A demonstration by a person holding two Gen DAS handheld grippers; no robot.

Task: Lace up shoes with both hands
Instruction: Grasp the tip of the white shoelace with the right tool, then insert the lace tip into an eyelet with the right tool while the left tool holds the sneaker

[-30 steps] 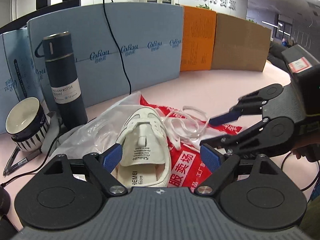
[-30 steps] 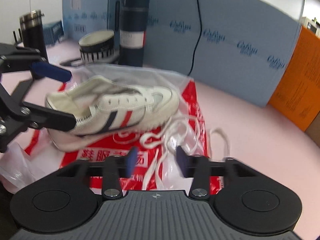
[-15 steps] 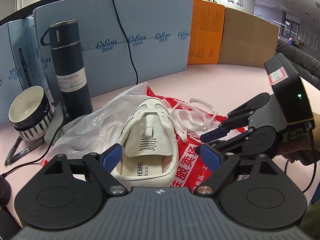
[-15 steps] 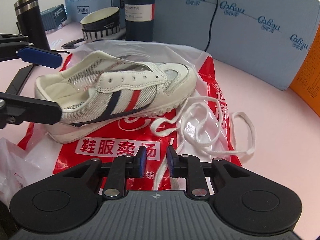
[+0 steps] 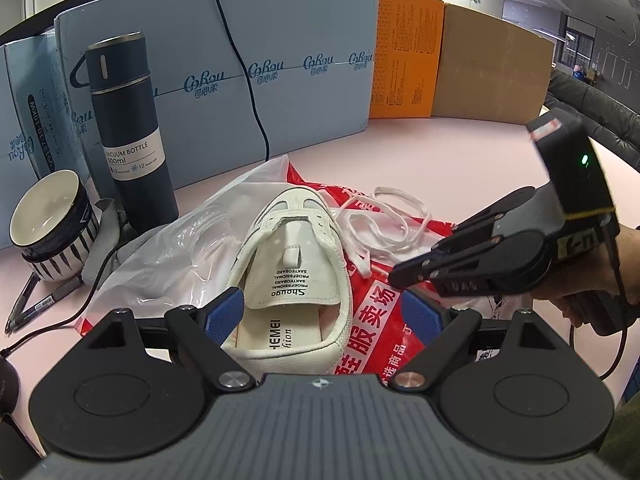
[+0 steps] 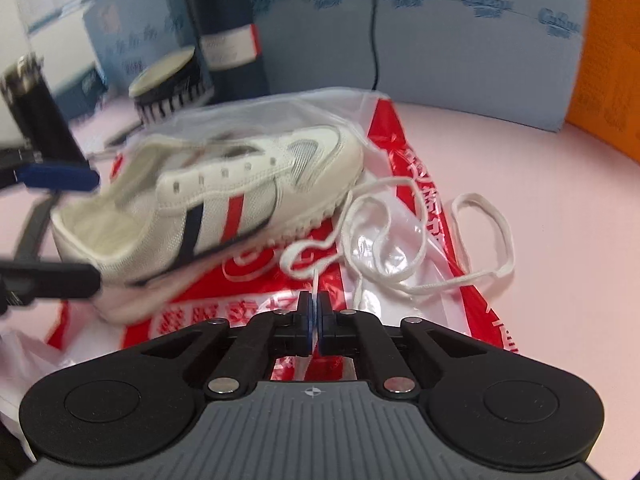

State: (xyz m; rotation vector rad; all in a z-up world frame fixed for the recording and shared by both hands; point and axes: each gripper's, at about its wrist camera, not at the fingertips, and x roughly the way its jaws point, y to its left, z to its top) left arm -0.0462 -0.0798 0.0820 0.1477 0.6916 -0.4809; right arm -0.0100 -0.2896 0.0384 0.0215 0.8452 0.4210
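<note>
Pinching lace tip (image 6: 316,280), right gripper (image 6: 314,312)

Both tools: black linkage arms, blue pads (image 5: 224,316), silver screws, ribbed grey housing; right sleeve (image 5: 588,108) seemingly dark.

The left claw (image 5: 322,314) stands wide, its blue pads (image 5: 224,314) far apart, pointing toward twelve o'clock and tilted downward. In the left wrist view, the right claw (image 5: 394,278) comes in from three o'clock, its tip aimed toward nine o'clock; a hand (image 5: 592,292) grips its handle at the frame's right edge. In its own view the right claw (image 6: 315,316) is pressed together, pinching a thin white lace end (image 6: 316,280) that sticks out between the pads toward twelve o'clock.
</note>
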